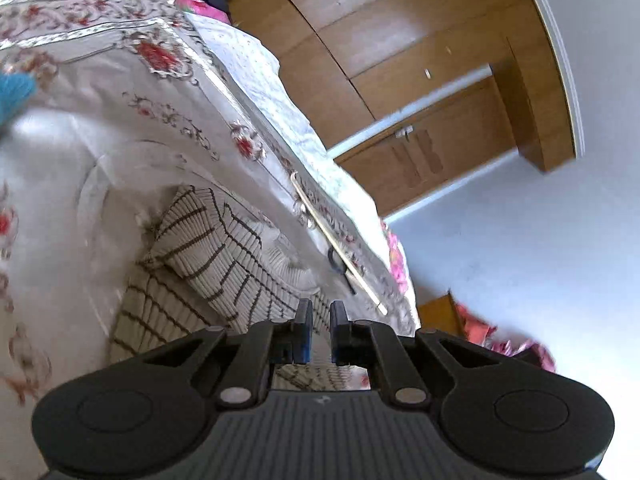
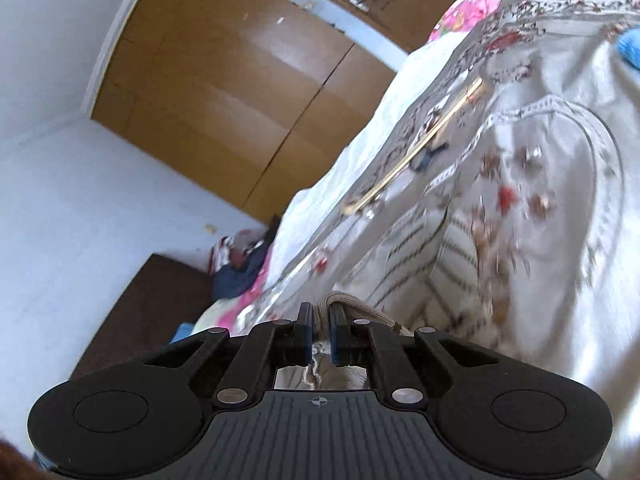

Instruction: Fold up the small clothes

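Observation:
A cream garment with thin brown stripes (image 1: 208, 248) lies crumpled on a flowered bedspread (image 1: 100, 92), one part folded over another. My left gripper (image 1: 321, 316) sits at the garment's near edge. Its blue pads are drawn close, with striped cloth showing between them. In the right wrist view the same garment (image 2: 452, 256) hangs blurred against the bedspread (image 2: 560, 120). My right gripper (image 2: 321, 316) is shut on a bunched, ribbed beige edge (image 2: 360, 308) of that garment, which bulges out past its fingertips.
A thin golden stick (image 1: 340, 240) (image 2: 412, 152) lies near the bed's edge beside a small dark object (image 1: 340, 264). A blue item (image 1: 16, 92) (image 2: 628, 48) rests farther up the bed. Beyond the bed stand a wooden wardrobe (image 1: 400, 60) (image 2: 220, 100) and a dark low cabinet (image 2: 152, 300).

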Available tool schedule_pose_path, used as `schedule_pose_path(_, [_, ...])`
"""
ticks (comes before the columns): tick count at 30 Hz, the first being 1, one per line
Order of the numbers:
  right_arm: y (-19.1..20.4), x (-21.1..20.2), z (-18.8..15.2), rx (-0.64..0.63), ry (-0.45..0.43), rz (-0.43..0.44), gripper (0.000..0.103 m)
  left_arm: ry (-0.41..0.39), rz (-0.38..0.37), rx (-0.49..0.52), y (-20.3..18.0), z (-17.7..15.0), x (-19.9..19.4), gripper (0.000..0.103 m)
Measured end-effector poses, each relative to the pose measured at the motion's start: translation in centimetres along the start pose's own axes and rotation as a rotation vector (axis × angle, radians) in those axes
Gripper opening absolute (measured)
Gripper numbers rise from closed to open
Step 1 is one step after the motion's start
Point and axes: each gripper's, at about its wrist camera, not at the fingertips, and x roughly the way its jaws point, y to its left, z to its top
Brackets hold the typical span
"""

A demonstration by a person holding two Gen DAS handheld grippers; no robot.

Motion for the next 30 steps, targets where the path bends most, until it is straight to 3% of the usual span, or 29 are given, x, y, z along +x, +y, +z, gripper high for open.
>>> schedule_pose_path(4, [-0.5,2.4,-0.9,-0.035,0.049,-0.022,0.009,0.127,0.051,0.23,-0.8,-2.0,0.9,0.021])
schedule_pose_path(8, [-2.3,3.4,-1.6,0.007,0.095,-0.07,0.009,0.365,0.039,0.389,-0.9,-5.0,2.9,0.023])
schedule_pose_path(11, [-3.1,2.9,-2.4,0.002,0.121,-0.089,0.009,0.498,0.04,0.603,-2.7,-7.1,3.7,0.029])
schedule_pose_path(15, [-3.9,1.8,-3.6,0.014,0.16,-0.116,0.009,0.589,0.019,0.801,-4.5,-9.3,4.8,0.048])
schedule_pose_path(19, [-4.7,1.3,-4.1,0.021,0.191,-0.142,0.009,0.649,0.052,0.989,-5.4,-10.7,6.7,0.05])
schedule_pose_path(26, [-4.9,1.2,-4.3,0.015,0.225,-0.138,0.009,0.731,0.167,1.32,-5.0,-13.8,8.8,0.049])
schedule_pose_path(27, [-4.8,1.2,-4.3,0.013,0.229,-0.136,0.009,0.75,0.173,1.325,-4.7,-14.0,9.4,0.041])
schedule_pose_path(28, [-4.8,1.2,-4.3,0.011,0.231,-0.135,0.009,0.783,0.164,1.323,-4.6,-14.3,9.7,0.023])
schedule_pose_path(30, [-4.7,1.1,-4.3,0.007,0.233,-0.134,0.009,0.814,0.15,1.302,-4.5,-14.6,9.9,0.02])
